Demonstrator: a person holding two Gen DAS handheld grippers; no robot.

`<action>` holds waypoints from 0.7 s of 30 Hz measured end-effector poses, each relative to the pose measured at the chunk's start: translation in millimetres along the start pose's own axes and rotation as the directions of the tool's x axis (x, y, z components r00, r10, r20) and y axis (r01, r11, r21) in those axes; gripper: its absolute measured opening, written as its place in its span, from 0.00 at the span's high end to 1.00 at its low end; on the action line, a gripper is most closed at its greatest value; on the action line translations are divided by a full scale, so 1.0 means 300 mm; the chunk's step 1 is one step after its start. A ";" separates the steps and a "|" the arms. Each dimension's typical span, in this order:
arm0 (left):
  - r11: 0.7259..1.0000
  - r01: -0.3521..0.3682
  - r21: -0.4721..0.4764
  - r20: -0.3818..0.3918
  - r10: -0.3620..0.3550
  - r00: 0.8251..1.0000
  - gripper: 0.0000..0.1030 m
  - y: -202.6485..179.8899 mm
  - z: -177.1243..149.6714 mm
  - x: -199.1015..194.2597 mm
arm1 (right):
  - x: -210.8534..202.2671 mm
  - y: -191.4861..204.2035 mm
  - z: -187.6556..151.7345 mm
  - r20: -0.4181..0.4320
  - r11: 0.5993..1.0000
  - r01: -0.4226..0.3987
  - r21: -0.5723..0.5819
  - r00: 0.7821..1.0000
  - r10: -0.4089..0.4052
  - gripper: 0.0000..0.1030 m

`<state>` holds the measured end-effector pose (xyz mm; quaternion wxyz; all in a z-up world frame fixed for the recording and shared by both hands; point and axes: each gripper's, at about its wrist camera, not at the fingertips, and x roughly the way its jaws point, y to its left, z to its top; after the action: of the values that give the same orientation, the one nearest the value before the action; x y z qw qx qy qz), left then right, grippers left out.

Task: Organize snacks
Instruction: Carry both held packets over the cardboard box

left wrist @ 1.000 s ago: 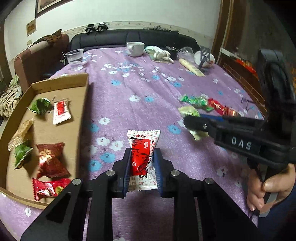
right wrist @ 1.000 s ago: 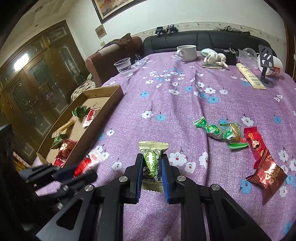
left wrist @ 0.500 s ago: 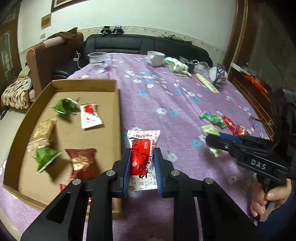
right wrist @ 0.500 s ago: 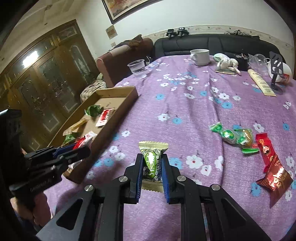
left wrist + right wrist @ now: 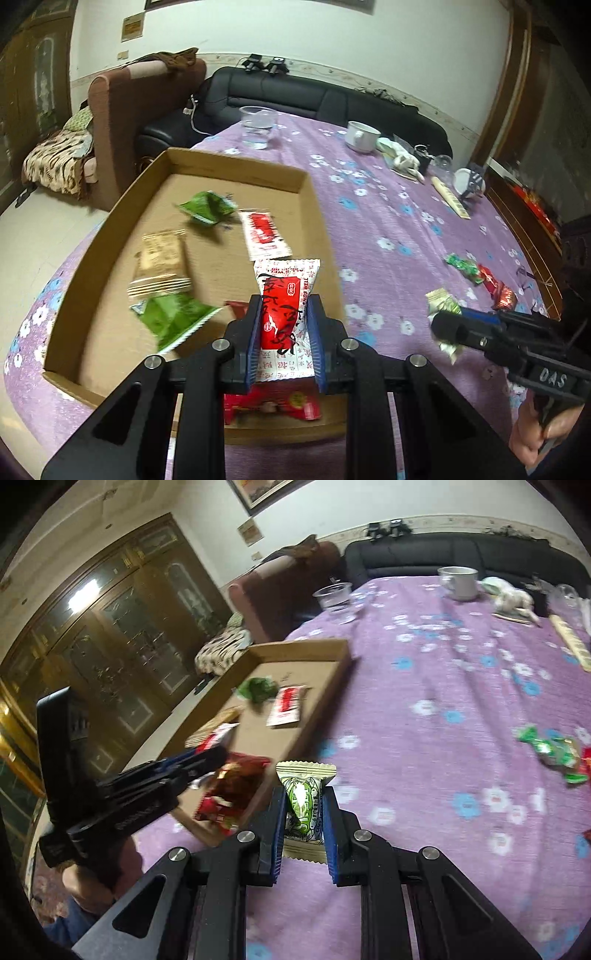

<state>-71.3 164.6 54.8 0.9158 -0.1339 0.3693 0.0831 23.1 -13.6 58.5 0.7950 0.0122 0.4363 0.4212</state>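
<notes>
Now that the left gripper (image 5: 283, 341) has swung over from the purple tablecloth to hang above the cardboard tray (image 5: 110, 229), the red-and-white snack packet (image 5: 286, 310) it carries looks pretty much ready to drop in. A second ago that packet was out over the floral cloth, well right of the tray; now it sits above the tray's near right corner, over a red wrapper (image 5: 273, 404) already lying there. The jaws are clamped on the packet's middle, so it's pinched at the waist with the crimped top edge fanning out.

The right gripper (image 5: 303, 814) has followed leftward too, and is just beside the tray's near right wall rather than over it. Its jaws are squeezed on a pale green snack packet (image 5: 304, 801), upright, zigzag seal on top.

Inside the tray: two green packets, a tan wafer pack, a red-white sachet, dark red wrappers. A few candies (image 5: 550, 751) are left out on the cloth to the right, so the sorting isn't done.
</notes>
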 end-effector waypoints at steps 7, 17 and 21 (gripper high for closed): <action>0.999 -0.035 -0.032 -0.005 0.035 0.999 0.80 0.088 -0.013 0.010 | 0.121 0.119 0.021 -0.036 0.999 -0.027 -0.038 0.999 0.026 0.82; 0.997 -0.072 0.004 0.014 0.072 0.997 0.80 0.119 -0.036 0.015 | 0.244 0.166 0.040 -0.043 0.999 -0.035 -0.028 0.999 0.033 0.82; 0.997 -0.083 0.010 0.023 0.082 0.996 0.80 0.119 -0.034 0.017 | 0.268 0.168 0.027 -0.047 0.999 -0.029 -0.045 0.999 0.027 0.81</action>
<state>-83.3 195.8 37.5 0.9164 -0.1127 0.3648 0.1203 17.0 76.4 28.2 0.7787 -0.0096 0.4447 0.4425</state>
